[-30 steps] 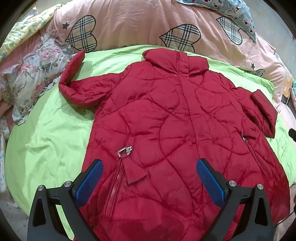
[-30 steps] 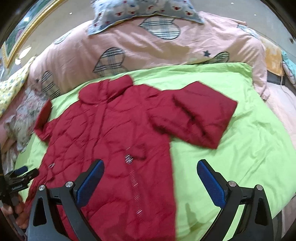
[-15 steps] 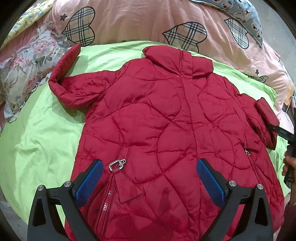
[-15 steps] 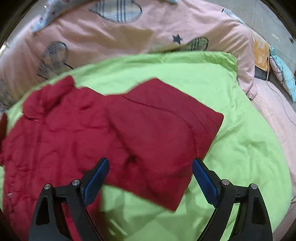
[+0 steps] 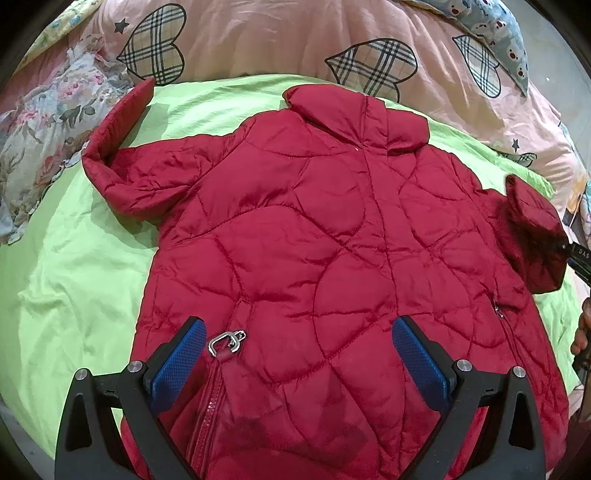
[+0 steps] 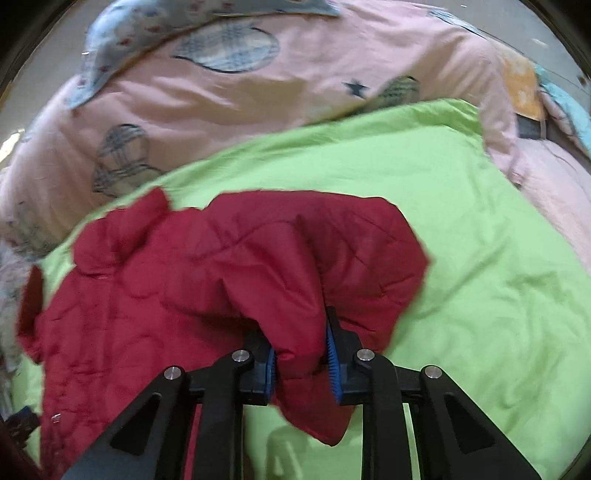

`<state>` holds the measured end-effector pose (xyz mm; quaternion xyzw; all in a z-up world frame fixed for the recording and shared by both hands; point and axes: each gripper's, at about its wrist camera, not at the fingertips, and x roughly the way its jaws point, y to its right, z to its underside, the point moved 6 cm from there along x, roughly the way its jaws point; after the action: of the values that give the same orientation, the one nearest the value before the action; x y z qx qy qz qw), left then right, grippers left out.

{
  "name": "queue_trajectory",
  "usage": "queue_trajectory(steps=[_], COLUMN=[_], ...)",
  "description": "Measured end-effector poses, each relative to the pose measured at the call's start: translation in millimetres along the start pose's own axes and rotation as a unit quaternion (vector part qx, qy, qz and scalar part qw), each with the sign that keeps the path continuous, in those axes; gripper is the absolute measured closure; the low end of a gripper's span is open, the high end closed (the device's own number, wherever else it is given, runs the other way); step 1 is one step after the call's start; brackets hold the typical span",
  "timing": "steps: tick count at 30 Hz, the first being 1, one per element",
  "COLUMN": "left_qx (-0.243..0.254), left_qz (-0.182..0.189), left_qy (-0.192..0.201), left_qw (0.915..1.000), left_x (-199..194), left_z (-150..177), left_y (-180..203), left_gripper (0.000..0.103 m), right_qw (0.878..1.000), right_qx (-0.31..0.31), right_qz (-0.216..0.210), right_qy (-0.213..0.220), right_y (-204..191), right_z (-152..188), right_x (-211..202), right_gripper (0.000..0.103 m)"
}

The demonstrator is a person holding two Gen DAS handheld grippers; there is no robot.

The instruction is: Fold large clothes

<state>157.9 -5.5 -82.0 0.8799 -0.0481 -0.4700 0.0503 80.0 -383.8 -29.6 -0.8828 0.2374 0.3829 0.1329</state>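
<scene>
A red quilted jacket (image 5: 314, 236) lies spread flat on a green sheet (image 5: 74, 280), collar toward the pillows. My left gripper (image 5: 295, 354) hovers open above its lower part, beside a silver zip pull (image 5: 225, 339), with nothing between its blue pads. In the right wrist view the jacket's right sleeve (image 6: 332, 254) is bunched up. My right gripper (image 6: 301, 363) is closing, and its blue pads press a fold of that sleeve between them. The same sleeve (image 5: 528, 229) shows raised at the right edge of the left wrist view.
A pink duvet (image 5: 280, 40) with checked hearts lies behind the jacket. A floral cloth (image 5: 40, 136) sits at the left. A blue patterned pillow (image 6: 177, 22) rests at the back. Green sheet (image 6: 498, 295) stretches to the right of the sleeve. A hand (image 5: 581, 332) shows at the right edge.
My right gripper moved onto the right sleeve and closed on it, bunching the cloth. The left gripper drifted left and lower over the hem, still open.
</scene>
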Motion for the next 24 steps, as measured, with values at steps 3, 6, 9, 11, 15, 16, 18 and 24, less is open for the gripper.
queue_trajectory(steps=[3,6,9,11,15,16,18,24], left_qx=[-0.008,-0.019,-0.029,-0.035,-0.057,-0.062,-0.075,-0.119], left_qz=[0.015,0.037,0.064,0.084,0.129,0.140,0.166,0.216], left_qy=[-0.001,0.001,0.006,0.009,0.007,0.006,-0.001,-0.035], left_qw=[0.9999,0.9991,0.9975,0.9958,0.9900,0.9881,0.9833,0.9685], left_x=[1,1,-1,0,8,10,19,66], left_z=[0,-3,-5,-8,-16,-18,-24,-52], left_y=[-3,-8,-13,-17,-26,-28,-33,-47], left_gripper=[0.001,0.001,0.001,0.001,0.001,0.001,0.001,0.001], right_qw=[0.998,0.994,0.988,0.984,0.978,0.977,0.975,0.965], right_qx=[-0.015,-0.034,-0.058,-0.068,-0.090,-0.098,-0.110,-0.132], right_qz=[-0.056,-0.106,-0.144,-0.163,-0.182,-0.182,-0.182,-0.213], right_qy=[-0.002,-0.007,-0.018,-0.027,-0.044,-0.050,-0.061,-0.081], right_y=[-43,-87,-130,-154,-192,-199,-211,-232], right_z=[-2,-2,4,11,33,39,49,75], right_x=[-3,-1,4,9,23,28,38,58], right_gripper=[0.082,0.082,0.083,0.083,0.083,0.083,0.083,0.083])
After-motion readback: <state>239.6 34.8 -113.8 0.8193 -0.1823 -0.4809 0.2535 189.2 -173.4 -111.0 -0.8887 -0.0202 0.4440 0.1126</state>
